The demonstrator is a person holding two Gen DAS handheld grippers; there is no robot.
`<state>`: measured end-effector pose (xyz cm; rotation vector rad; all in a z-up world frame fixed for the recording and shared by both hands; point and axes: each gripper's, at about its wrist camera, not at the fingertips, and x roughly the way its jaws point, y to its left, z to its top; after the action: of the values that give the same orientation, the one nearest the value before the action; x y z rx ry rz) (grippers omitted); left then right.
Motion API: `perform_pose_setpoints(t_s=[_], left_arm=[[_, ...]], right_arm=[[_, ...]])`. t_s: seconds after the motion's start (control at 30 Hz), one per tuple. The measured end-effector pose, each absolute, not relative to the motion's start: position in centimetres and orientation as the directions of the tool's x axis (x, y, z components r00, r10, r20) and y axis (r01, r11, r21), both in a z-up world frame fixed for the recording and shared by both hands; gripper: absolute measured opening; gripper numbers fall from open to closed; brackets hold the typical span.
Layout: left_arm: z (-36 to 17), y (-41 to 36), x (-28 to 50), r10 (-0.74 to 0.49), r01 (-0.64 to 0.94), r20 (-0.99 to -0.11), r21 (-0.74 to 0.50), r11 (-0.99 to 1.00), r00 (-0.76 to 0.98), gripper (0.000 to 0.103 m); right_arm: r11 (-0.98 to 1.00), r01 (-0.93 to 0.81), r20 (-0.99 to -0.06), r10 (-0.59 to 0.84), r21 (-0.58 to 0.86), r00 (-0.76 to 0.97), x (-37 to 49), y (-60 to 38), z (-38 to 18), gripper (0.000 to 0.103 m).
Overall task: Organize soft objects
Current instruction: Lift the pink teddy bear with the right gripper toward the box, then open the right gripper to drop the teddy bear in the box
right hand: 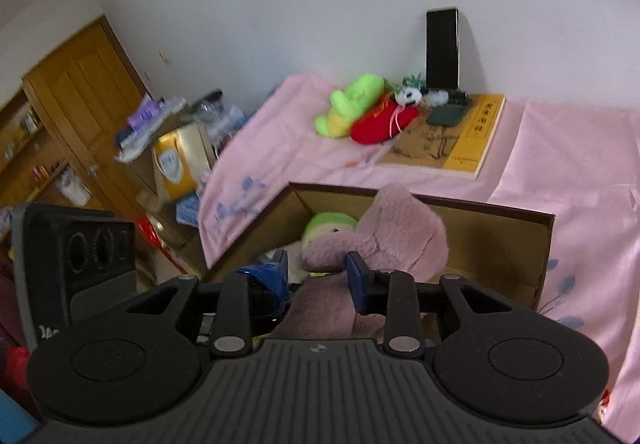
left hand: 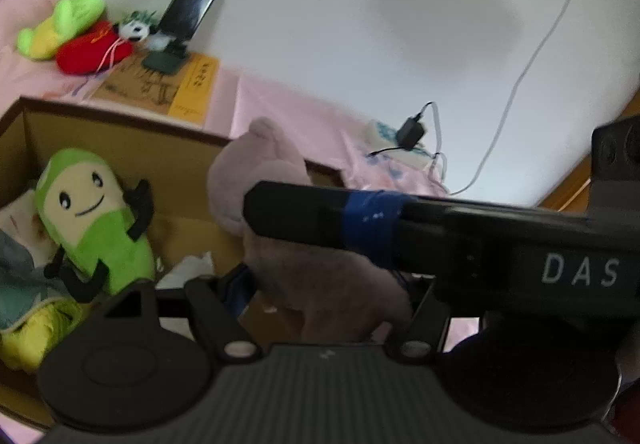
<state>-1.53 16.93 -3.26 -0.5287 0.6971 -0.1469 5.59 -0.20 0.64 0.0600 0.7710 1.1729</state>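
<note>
A mauve plush toy [left hand: 256,164] [right hand: 400,228] hangs over an open cardboard box [left hand: 120,116] [right hand: 480,206] on the pink bed. My left gripper [left hand: 328,284] is shut on its lower body. My right gripper [right hand: 318,276] is shut on a narrow part of it between blue pads; one of its fingers [left hand: 360,224] crosses the left wrist view. A smiling green plush [left hand: 92,212] [right hand: 328,222] lies in the box. By the wall sit a green-yellow plush [left hand: 60,24] [right hand: 352,100], a red plush [left hand: 92,52] [right hand: 380,124] and a small white toy [left hand: 134,30] [right hand: 408,96].
A phone on a stand [left hand: 196,0] [right hand: 442,48] rests on a yellow book [left hand: 192,88] [right hand: 448,148] at the wall. A charger with cables [left hand: 412,130] lies on the sheet. Beside the bed are a wooden cabinet [right hand: 80,84] and piled packages [right hand: 180,156].
</note>
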Motion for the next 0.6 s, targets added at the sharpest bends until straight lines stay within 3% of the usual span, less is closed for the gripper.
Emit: perform_pose_setpoints(t_s=[0.27, 0.6], left_arm=[[-5.9, 16.6, 1.5, -0.266, -0.135, -0.673, -0.481, 0.867, 0.690, 0.063], [-6.9, 13.9, 4.6, -0.367, -0.005, -0.750, -0.443, 0.897, 0.550, 0.063]], right_arm=[[0.459, -0.817, -0.627, 0.762, 0.349, 0.161, 7.7, 1.1, -2.2, 0.013], [0.571, -0.701, -0.641, 0.739, 0.428, 0.210, 8.8, -2.0, -3.7, 0.012]])
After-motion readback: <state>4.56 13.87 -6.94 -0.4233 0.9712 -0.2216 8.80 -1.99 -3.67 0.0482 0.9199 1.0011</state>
